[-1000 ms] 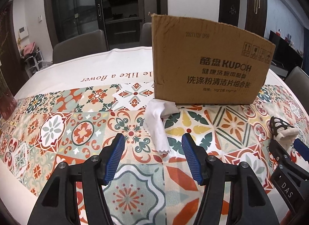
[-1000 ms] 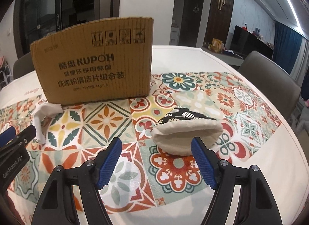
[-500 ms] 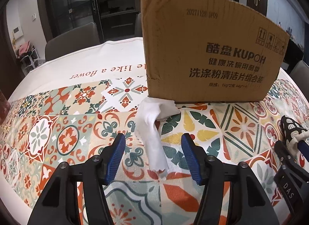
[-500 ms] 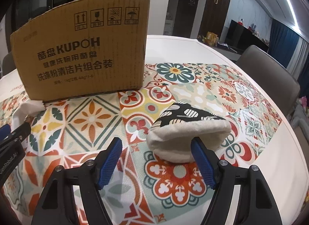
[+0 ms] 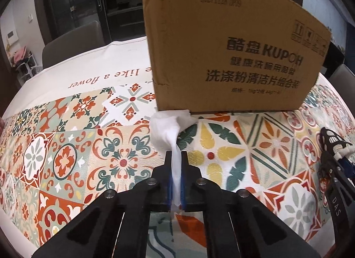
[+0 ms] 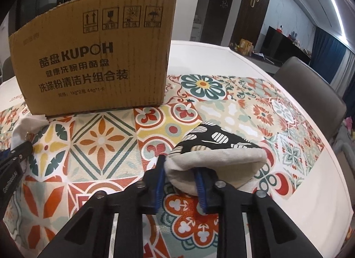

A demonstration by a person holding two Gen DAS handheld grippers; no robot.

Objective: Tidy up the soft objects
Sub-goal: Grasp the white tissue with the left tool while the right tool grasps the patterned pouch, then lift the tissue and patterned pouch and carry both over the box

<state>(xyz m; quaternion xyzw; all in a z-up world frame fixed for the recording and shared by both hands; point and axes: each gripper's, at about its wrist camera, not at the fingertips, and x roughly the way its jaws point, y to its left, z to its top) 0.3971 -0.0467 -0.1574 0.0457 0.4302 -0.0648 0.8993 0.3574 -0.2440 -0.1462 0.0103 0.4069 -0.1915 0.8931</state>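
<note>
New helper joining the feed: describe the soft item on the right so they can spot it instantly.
Find the brown cardboard box standing on the patterned tablecloth. In front of its right corner lies a padded cloth pouch, cream below, black leaf-print on top, with the closing right gripper pinching its near-left edge. The only other soft item is a plain white tissue.

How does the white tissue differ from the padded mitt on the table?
The white tissue is thin, plain and crumpled against the cardboard box; the padded mitt is thick, cream with a black patterned top, lying clear of the box. Shared: both are soft and pinched between jaws, the tissue by the left gripper, the mitt by the closing right gripper.
</note>
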